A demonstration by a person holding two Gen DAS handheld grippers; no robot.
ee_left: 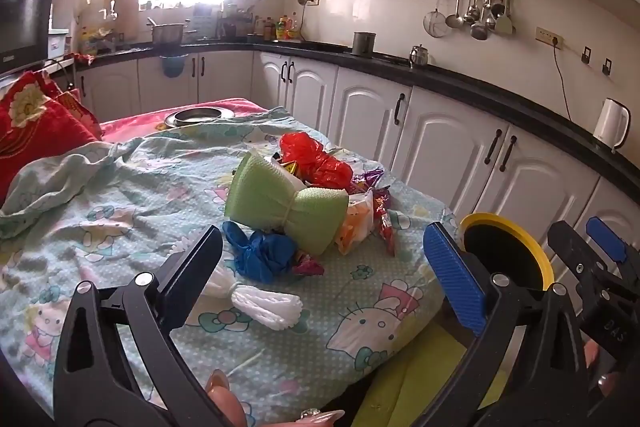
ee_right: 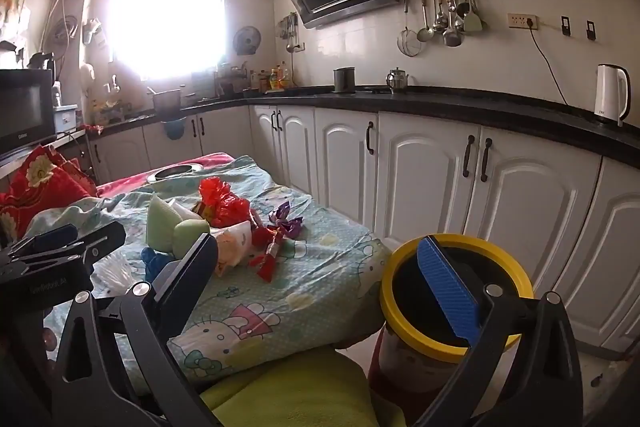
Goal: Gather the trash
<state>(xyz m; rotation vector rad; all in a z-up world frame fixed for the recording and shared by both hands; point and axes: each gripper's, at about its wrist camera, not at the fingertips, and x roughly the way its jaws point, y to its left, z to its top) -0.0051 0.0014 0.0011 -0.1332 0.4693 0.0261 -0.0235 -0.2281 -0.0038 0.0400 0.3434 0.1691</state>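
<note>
A heap of trash lies on a table under a pale blue cartoon cloth: a green foam net, a red plastic bag, a blue bag, a white foam net, purple and red candy wrappers. A yellow-rimmed bin stands at the table's right corner; it also shows in the left wrist view. My left gripper is open and empty, just short of the white net. My right gripper is open and empty, between the table corner and the bin.
A red flowered cushion and a steel dish sit at the table's far end. White cabinets under a black counter run along the right, close to the table. A white kettle stands on the counter.
</note>
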